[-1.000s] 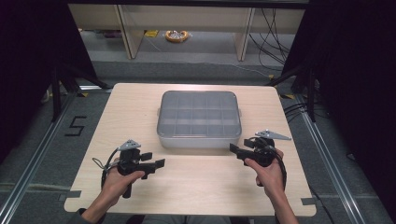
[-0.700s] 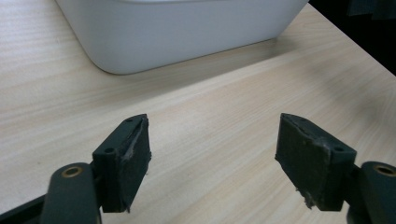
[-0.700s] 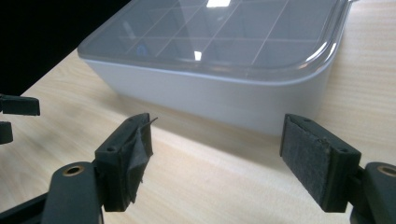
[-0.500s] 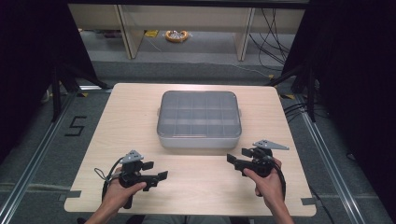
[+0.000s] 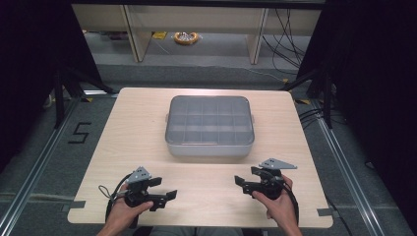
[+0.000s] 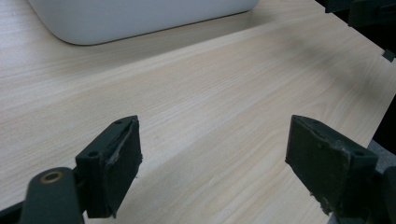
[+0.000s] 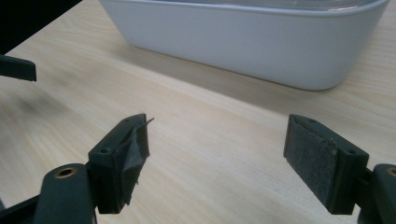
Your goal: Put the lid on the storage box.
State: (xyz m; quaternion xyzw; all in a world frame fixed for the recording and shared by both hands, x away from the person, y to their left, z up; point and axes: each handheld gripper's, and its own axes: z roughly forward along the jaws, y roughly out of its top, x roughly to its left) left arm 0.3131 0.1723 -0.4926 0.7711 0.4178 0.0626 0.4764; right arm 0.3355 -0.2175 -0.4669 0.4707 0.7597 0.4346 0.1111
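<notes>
Centrally on the pale wooden surface [image 5: 147, 123], a grey compartment box [image 5: 210, 126] with a clear lid is sitting flat, its long side facing the person. Inside, a grid of dividers is showing through the lid; what the compartments are holding is too dim to tell.

Near the front edge, the left claw [image 5: 164, 197] is being held in the person's left hand [image 5: 123, 211], low over the wood and pointing toward the middle. Its jaws are standing wide apart with nothing between them; in the left gripper view the left claw [image 6: 215, 163] is showing bare wood grain in the gap, with the box's rounded white wall [image 6: 140, 18] lying well ahead at the top.

Opposite, the right claw [image 5: 241, 183] is being gripped by the right hand [image 5: 278, 204], its grey three-cornered plate on top, pointing inward toward the left one. Both are staying well apart from each other and from the box. In the right gripper view the right claw [image 7: 217, 154] is likewise gaping wide and holding nothing, its worn pads [image 7: 310, 158] facing each other across empty wood, with the box's wall [image 7: 252, 42] stretching across ahead of it.
</notes>
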